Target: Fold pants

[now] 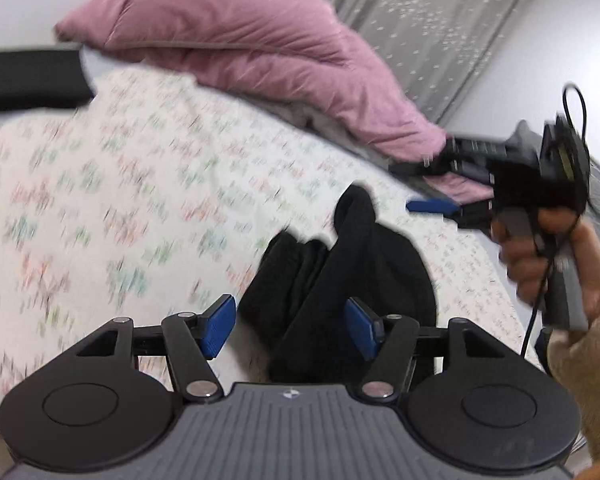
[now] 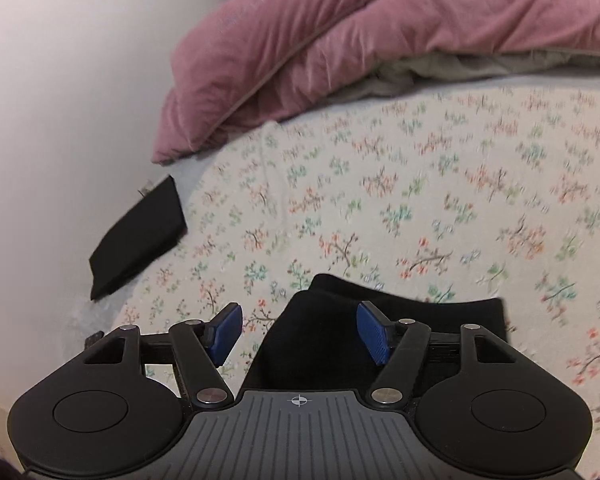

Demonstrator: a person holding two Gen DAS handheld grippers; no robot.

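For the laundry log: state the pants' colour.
Plain black pants, clearest in the right wrist view.

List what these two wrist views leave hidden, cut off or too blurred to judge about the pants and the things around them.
- Black pants: near part hidden behind the left gripper body in the left wrist view; how many folds, untellable.
- Pants in the right wrist view: lower part covered by the right gripper.
- Floral sheet: pattern smeared by motion blur, left wrist view.
- Folded black item at the bed's edge: too plain to identify.
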